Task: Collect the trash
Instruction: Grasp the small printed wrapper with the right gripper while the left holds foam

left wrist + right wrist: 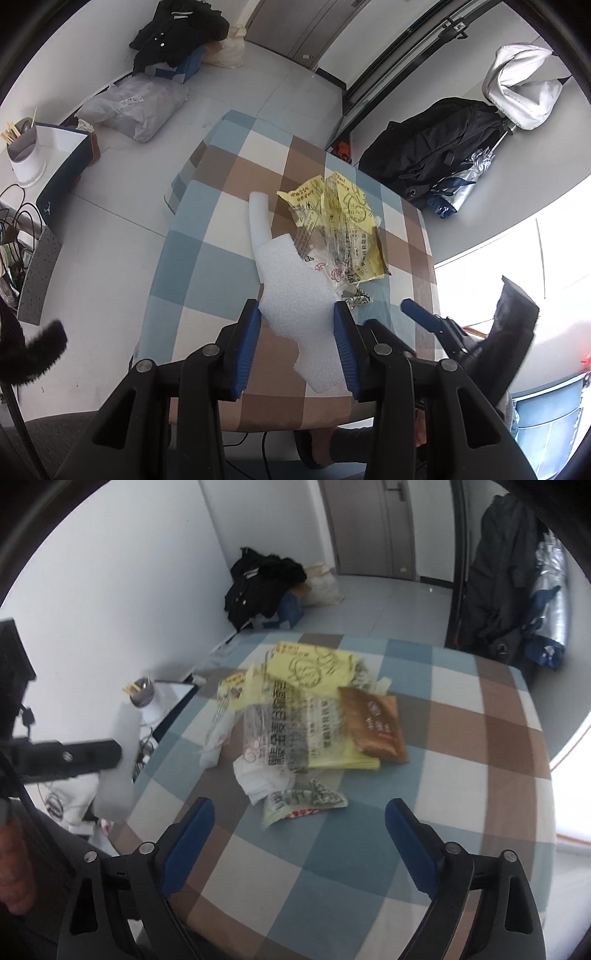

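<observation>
Here the checked blue, brown and white cloth [461, 738] covers the desk, with yellow wrappers [317, 686] and a brown packet [376, 723] heaped near its far edge. The left claw [297, 321] grips a white foam sheet [295, 295]; the right claw [299, 812] gapes empty. Dark coats [262, 583] lie on the tiled floor [388, 605] beyond

White foam sheet [295, 314] looks pebbly and matt, yellow wrapper [314, 709] glossy plastic, checked tablecloth [461, 775] soft woven cloth.
</observation>
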`<action>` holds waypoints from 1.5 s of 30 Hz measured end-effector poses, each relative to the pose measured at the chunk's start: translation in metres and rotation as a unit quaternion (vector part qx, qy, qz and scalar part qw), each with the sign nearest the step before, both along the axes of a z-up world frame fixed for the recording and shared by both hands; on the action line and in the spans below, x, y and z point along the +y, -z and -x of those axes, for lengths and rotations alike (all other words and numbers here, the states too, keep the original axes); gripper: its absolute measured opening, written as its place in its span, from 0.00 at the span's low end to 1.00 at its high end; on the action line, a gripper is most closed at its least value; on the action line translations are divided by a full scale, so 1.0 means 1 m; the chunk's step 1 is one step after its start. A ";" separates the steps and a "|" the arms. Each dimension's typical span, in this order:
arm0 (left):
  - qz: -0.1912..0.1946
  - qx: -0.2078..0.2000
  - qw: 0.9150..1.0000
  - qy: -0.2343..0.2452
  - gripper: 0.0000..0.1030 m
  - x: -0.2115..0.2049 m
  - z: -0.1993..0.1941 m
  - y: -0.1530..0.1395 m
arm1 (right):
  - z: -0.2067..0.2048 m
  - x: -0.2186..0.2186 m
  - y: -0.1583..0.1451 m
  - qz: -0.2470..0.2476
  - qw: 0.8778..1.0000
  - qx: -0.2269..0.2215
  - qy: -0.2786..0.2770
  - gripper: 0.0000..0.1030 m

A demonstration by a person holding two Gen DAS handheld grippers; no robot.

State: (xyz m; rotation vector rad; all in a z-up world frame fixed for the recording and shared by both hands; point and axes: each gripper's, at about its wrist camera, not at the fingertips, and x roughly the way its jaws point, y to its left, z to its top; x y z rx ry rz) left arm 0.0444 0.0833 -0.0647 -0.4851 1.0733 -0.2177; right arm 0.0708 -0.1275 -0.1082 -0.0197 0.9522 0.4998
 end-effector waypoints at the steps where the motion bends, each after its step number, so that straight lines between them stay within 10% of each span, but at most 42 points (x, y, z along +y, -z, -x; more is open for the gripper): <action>1: 0.003 -0.002 1.000 0.000 0.34 0.004 0.001 0.000 | -0.003 0.003 0.004 0.004 1.000 0.005 -0.001 0.86; 15: 0.039 0.009 0.999 -0.011 0.34 0.028 -0.006 0.006 | -0.022 0.027 0.034 0.081 0.996 0.004 -0.032 0.61; 45: -0.022 0.017 1.000 -0.006 0.34 -0.013 0.006 0.010 | 0.030 -0.038 0.014 0.056 0.998 0.036 -0.005 0.59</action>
